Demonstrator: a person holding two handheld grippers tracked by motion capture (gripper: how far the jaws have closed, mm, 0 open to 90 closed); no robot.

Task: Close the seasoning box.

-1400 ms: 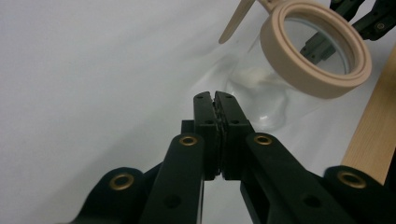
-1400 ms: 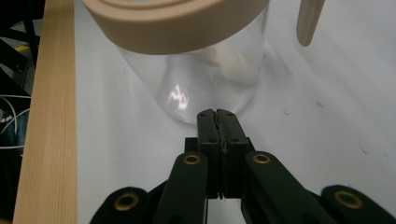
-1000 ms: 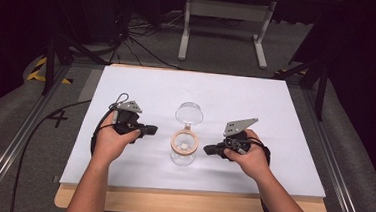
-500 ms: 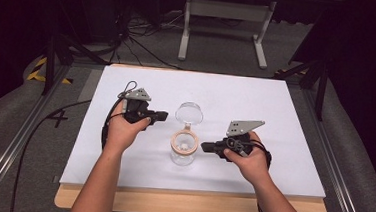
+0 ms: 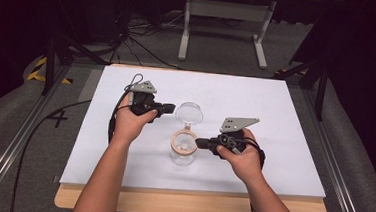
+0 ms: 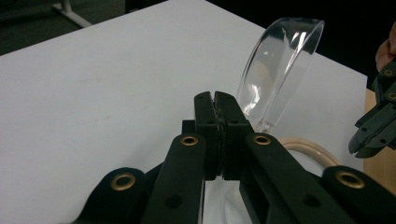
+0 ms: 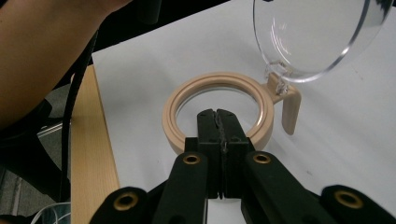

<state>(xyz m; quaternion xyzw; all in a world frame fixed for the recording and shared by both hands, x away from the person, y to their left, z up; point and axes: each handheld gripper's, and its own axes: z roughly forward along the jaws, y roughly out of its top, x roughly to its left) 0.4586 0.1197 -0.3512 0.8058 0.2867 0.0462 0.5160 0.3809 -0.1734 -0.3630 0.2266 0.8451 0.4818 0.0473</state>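
Mid-desk point(image 5: 276, 107) stands a clear glass jar with beige ring collar point(image 5: 184, 144), its transparent hinged lid point(image 5: 189, 113) open. My left gripper point(image 5: 172, 107) and right gripper point(image 5: 198, 143) flank it, both clenched, empty. It looks fragile and slippery; I'd grasp the collar.

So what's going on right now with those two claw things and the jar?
Both jaws shut, empty. Clear glass jar with tan rim between them, clear hinged lid up. Nothing in the way.

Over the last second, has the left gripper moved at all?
Yes. The left gripper has gone up the table, away from the person, and closer to the open clear lid.
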